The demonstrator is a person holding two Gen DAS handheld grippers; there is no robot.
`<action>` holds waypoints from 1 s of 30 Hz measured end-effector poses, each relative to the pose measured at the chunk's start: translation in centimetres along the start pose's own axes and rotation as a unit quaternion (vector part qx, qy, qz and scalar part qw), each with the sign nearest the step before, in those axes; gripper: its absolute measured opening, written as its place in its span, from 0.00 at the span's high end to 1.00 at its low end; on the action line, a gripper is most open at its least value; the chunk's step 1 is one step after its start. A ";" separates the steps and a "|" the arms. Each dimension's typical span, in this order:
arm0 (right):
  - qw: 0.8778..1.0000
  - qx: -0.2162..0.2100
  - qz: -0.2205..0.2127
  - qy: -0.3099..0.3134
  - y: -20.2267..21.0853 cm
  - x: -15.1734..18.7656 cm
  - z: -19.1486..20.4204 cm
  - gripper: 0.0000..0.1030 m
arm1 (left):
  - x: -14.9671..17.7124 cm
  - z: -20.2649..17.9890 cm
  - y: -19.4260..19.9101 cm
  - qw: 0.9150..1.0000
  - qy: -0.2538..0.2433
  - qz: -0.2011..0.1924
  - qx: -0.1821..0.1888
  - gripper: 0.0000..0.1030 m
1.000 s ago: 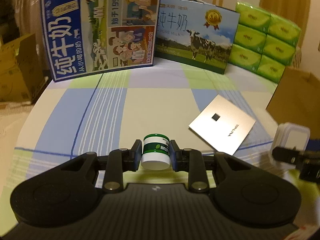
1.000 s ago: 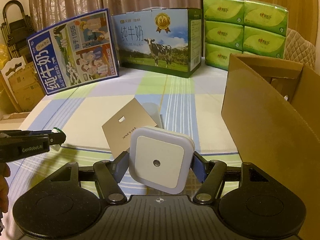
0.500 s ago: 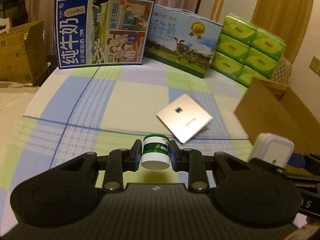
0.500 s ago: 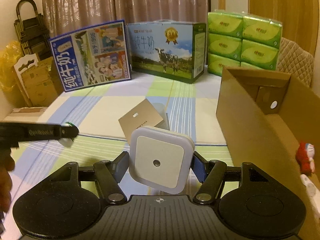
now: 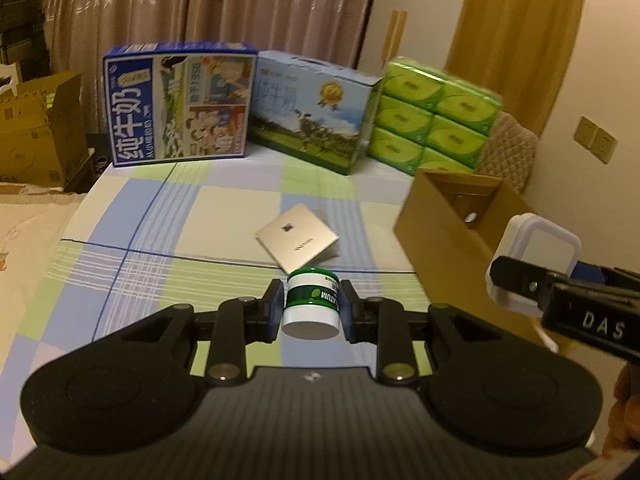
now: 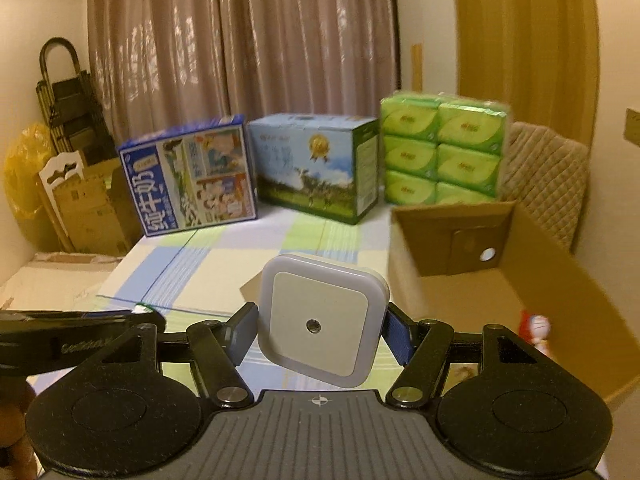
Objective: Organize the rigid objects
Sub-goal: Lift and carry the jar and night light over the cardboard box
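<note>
My left gripper point(image 5: 312, 307) is shut on a small white jar with a green lid and band point(image 5: 311, 304), held above the checked bedcover. My right gripper point(image 6: 320, 326) is shut on a square white night light point(image 6: 318, 320), tilted a little, its pads pressing both sides. In the left wrist view the night light point(image 5: 534, 258) and the right gripper's fingers point(image 5: 520, 278) show at the right edge, beside the open cardboard box point(image 5: 448, 232). A flat gold card box point(image 5: 297, 237) lies on the bedcover ahead of the jar.
The open cardboard box point(image 6: 568, 276) stands to the right and holds a small red and white toy point(image 6: 534, 328). Two milk cartons point(image 6: 192, 176) point(image 6: 316, 168) and stacked green tissue packs point(image 6: 440, 156) line the far edge. More cardboard boxes point(image 5: 32, 140) sit left of the bed.
Both grippers have risen and pulled back with their loads, so the bed and boxes look farther off. The cardboard box's inside has come into view on the right.
</note>
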State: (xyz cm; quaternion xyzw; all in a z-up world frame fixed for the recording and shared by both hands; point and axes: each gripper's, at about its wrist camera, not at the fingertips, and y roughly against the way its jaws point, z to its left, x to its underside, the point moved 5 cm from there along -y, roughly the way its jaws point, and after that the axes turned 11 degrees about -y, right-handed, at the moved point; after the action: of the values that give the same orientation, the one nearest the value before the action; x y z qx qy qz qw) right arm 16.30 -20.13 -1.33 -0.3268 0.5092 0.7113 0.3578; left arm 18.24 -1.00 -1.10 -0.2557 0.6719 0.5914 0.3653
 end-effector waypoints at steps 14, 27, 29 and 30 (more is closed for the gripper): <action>0.997 0.063 -0.035 -0.022 7.4 -2.3 -9.7 0.39 | -2.2 -10.3 3.3 0.996 -0.063 -0.022 0.060 0.76; 0.991 0.110 -0.035 -0.064 9.3 -3.4 -18.7 0.39 | -4.1 -19.2 0.2 0.986 -0.121 -0.014 0.116 0.76; 0.991 0.107 -0.031 -0.069 9.0 -3.5 -19.2 0.39 | -4.1 -20.0 -0.6 0.985 -0.124 -0.008 0.121 0.76; 0.991 0.106 -0.029 -0.071 8.8 -3.5 -19.5 0.39 | -4.1 -20.4 -1.2 0.984 -0.124 -0.004 0.125 0.76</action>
State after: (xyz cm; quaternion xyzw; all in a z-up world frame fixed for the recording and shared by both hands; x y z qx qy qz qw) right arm 12.69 -41.43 0.67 -0.2501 0.5455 0.6640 0.4461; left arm 17.76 -21.56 2.11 -0.1357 0.6890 0.5281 0.4774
